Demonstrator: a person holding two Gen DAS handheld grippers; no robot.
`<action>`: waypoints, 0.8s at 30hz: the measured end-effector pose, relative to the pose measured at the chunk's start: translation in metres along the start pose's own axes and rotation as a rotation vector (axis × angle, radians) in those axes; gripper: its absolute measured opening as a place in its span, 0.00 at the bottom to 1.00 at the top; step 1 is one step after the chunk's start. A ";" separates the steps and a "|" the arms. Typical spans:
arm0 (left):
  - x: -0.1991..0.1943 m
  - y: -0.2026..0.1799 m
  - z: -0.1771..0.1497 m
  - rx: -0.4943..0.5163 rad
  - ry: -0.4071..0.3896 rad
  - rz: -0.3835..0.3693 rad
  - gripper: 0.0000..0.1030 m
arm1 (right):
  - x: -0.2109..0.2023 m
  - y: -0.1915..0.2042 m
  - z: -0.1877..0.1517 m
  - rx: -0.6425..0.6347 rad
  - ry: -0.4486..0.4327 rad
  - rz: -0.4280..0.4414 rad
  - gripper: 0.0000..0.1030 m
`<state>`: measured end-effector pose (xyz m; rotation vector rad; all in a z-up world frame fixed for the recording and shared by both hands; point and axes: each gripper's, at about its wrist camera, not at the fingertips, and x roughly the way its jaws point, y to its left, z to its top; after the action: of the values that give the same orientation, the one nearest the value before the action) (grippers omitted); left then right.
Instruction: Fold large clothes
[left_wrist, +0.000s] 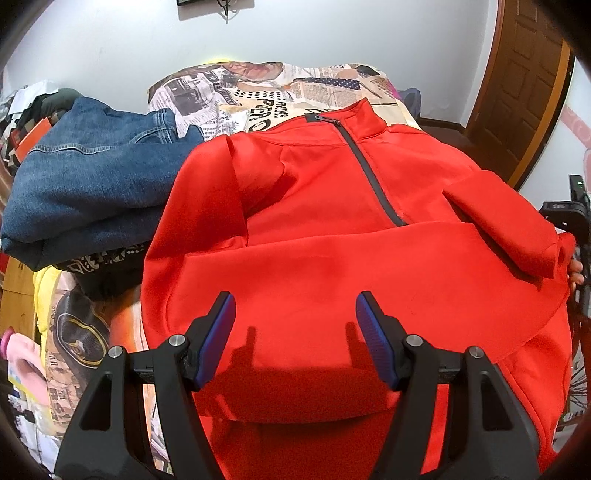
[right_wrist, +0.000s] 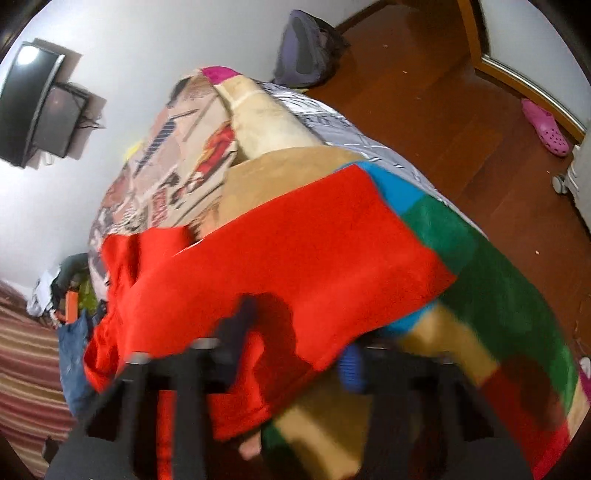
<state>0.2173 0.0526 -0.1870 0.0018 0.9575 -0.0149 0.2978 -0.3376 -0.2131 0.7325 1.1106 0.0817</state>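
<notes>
One red jacket lies spread on the bed, filling the middle and right of the left wrist view; its long axis runs from the lower edge of the frame up to the stand-up collar at upper centre, so the collar points away from the camera toward the white wall. A single dark zipper slants from the collar down toward the chest; two sleeves show, one folded inward along the left side of the body, the other laid across at the right, its cuff at the right edge of the frame. The hem hangs nearest the camera, over the bed's edge.

The left tongs hover just above the lower part of the jacket — both blue pads stand well apart with only red cloth beneath them, nothing pinched, so they are released. The right tongs appear blurred at the bottom of the right wrist view; a fold of the red cloth drapes over and between the fingers, and the fingers look spread in that smeared picture, so whether they clench the cloth I cannot tell.

One pile of folded blue jeans sits at the left of the left wrist view, just beside the jacket's shoulder; a dark patterned garment lies under it. In the right wrist view a blanket of green, blue and tan blocks covers the bed's near side — one pink clog rests on the wooden floor at upper right.
</notes>
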 end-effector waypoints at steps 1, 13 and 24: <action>0.000 0.000 -0.001 0.001 -0.001 0.001 0.65 | 0.000 -0.003 0.002 0.019 0.005 0.014 0.07; -0.014 0.020 0.004 -0.039 -0.039 0.016 0.65 | -0.101 0.111 -0.012 -0.342 -0.247 0.099 0.04; -0.049 0.061 -0.007 -0.115 -0.118 0.034 0.65 | -0.123 0.266 -0.096 -0.666 -0.188 0.385 0.04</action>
<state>0.1837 0.1146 -0.1513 -0.0882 0.8395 0.0706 0.2375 -0.1371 0.0129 0.3311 0.6835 0.6642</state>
